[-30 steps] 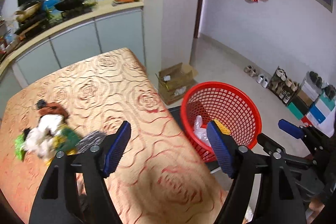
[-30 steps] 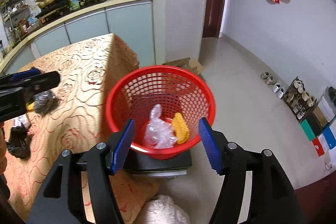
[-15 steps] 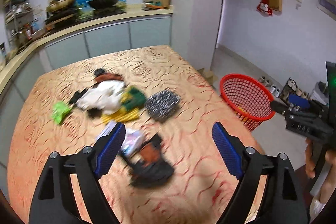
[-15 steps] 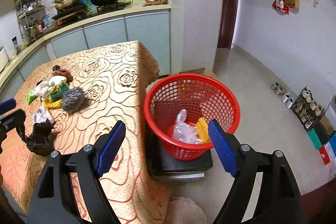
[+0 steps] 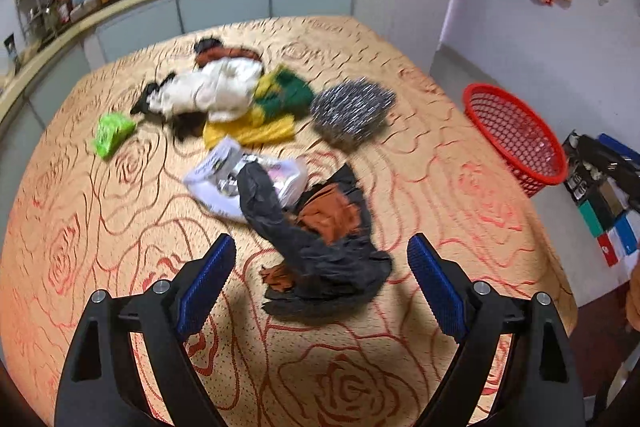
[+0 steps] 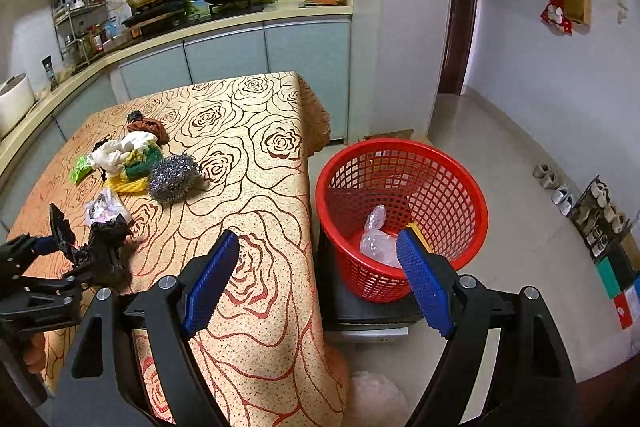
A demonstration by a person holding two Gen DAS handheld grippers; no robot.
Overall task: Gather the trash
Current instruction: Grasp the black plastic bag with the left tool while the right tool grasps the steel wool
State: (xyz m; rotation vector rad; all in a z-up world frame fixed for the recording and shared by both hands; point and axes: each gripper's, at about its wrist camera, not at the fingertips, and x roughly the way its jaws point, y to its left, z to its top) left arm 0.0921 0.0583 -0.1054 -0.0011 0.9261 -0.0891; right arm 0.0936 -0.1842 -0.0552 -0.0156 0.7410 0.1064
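Observation:
A red mesh basket (image 6: 404, 195) stands on a dark stool beside the table and holds a clear plastic bag (image 6: 374, 239) and a yellow item. It also shows in the left wrist view (image 5: 516, 135). On the table lie a crumpled black and orange wrapper (image 5: 324, 247), a white packet (image 5: 240, 175), a steel scourer (image 5: 352, 111), a yellow and green cloth (image 5: 264, 119), white crumpled paper (image 5: 212, 91) and a green wrapper (image 5: 112, 131). My left gripper (image 5: 320, 279) is open, just above the black wrapper. My right gripper (image 6: 316, 283) is open and empty near the basket.
The table has a gold rose-patterned cloth (image 6: 256, 163). A kitchen counter (image 6: 208, 27) with pans runs behind it. Shoes and coloured boxes (image 6: 592, 219) line the right wall. A white bag (image 6: 372, 399) lies on the floor below the table edge.
My left gripper has swung from the basket back over the table and come down close to the black wrapper. My right gripper has drawn back from the basket.

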